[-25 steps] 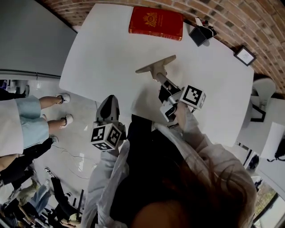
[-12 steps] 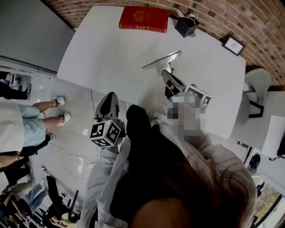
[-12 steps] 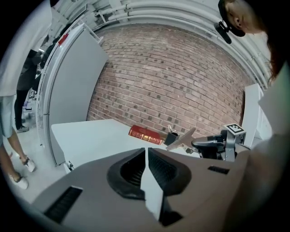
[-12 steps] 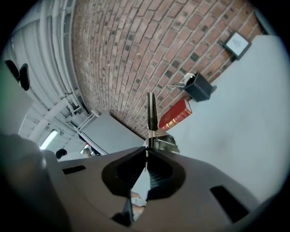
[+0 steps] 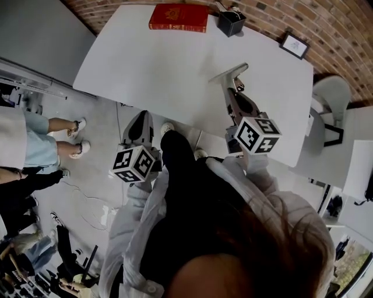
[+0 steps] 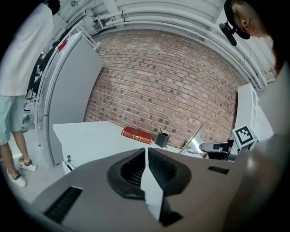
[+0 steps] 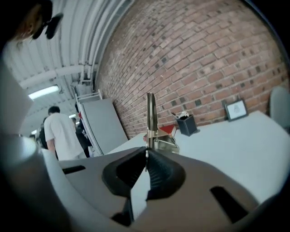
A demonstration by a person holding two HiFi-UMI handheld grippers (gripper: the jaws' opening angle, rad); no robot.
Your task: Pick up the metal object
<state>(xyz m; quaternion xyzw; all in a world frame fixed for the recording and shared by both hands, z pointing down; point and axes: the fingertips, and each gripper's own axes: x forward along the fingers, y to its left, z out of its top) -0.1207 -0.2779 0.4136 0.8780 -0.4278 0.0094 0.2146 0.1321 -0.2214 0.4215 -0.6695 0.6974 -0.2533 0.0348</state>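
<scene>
Plainly, the right gripper (image 7: 146, 153) is pinched on the thin lower edge of the metal object (image 7: 151, 118). The object stands upright above the jaw tips and seems clear of the table (image 5: 163, 64), though the head view leaves that unsure. The left gripper (image 6: 146, 152) has its jaws pressed together on nothing and hangs off the table's near edge. The hold is narrow and low on a tall piece. A tilt or jolt could make it pivot in the pads, slip out and drop onto the table.

table (image 5: 157, 70) mostly bare; red book (image 5: 178, 17), pen holder (image 5: 231, 23) stand at far edge.
</scene>
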